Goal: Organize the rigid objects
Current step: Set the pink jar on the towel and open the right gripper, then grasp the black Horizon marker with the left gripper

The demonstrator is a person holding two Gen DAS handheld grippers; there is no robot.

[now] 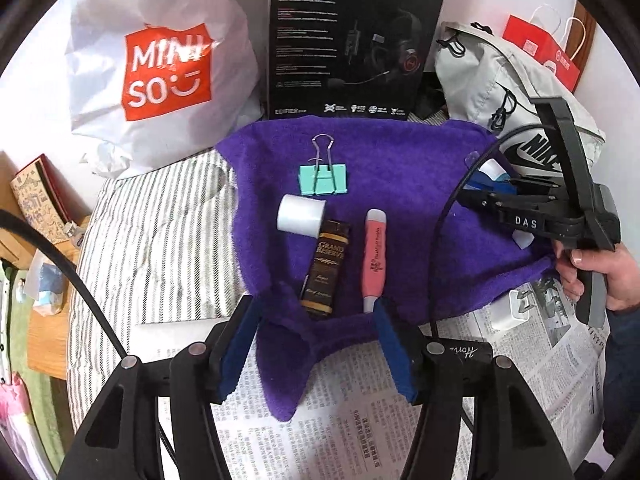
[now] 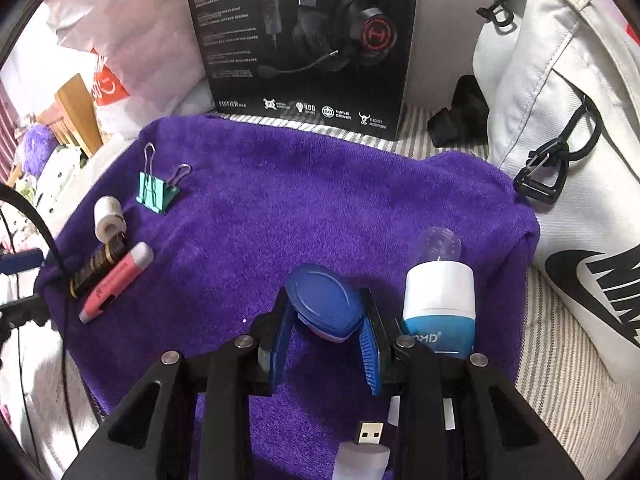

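Note:
On a purple towel (image 1: 400, 168) lie a teal binder clip (image 1: 323, 179), a white roll (image 1: 301, 219), a dark "Grand Reserve" box (image 1: 326, 268) and a pink pen-shaped tool (image 1: 374, 258). My left gripper (image 1: 316, 336) stands open over the towel's near edge, with only a fold of cloth between its blue pads. My right gripper (image 2: 326, 336) is shut on a blue oval case (image 2: 326, 304), low over the towel. A white and blue bottle (image 2: 438, 304) stands just to its right. A white USB stick (image 2: 362, 444) lies under the right gripper. In the left wrist view the right gripper (image 1: 476, 196) is at the towel's right side.
A black headset box (image 1: 352, 36) stands behind the towel, with a white Miniso bag (image 1: 160, 68) to its left and a white Nike bag (image 2: 560, 160) to its right. Newspaper (image 1: 360, 420) covers the near surface and a white charger (image 1: 508, 312) lies on it. Striped bedding (image 1: 160, 240) is to the left.

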